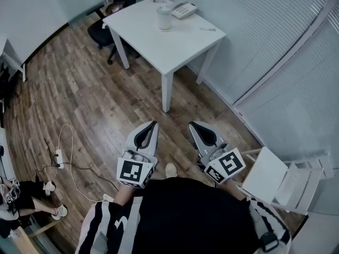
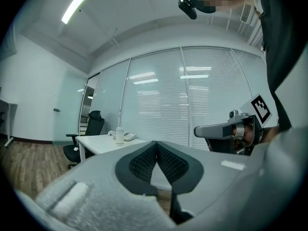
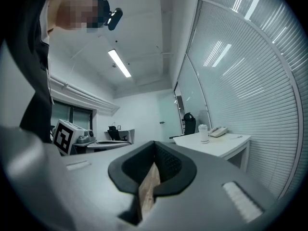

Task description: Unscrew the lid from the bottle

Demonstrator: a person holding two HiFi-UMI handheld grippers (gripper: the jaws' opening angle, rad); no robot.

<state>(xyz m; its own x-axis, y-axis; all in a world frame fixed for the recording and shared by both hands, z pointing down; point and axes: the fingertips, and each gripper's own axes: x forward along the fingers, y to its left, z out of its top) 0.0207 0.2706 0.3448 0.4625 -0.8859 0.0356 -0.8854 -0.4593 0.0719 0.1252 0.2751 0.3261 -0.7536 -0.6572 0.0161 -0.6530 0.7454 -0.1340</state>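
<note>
A white bottle [image 1: 164, 18] with its lid on stands upright on the white table [image 1: 159, 41] at the far side of the room. It also appears small in the left gripper view [image 2: 120, 135] and in the right gripper view [image 3: 204, 133]. My left gripper [image 1: 153, 123] and right gripper [image 1: 192, 124] hang side by side close to my body over the wooden floor, well short of the table. Both are shut with nothing between the jaws. The left gripper's fingertips [image 2: 157, 142] meet, and so do the right gripper's [image 3: 154, 142].
A desk phone [image 1: 184, 9] sits on the table behind the bottle. A black office chair [image 1: 103, 33] stands at the table's left. A white folding chair [image 1: 280, 179] is at my right beside the glass wall with blinds. A power strip with cable [image 1: 59, 157] lies on the floor at left.
</note>
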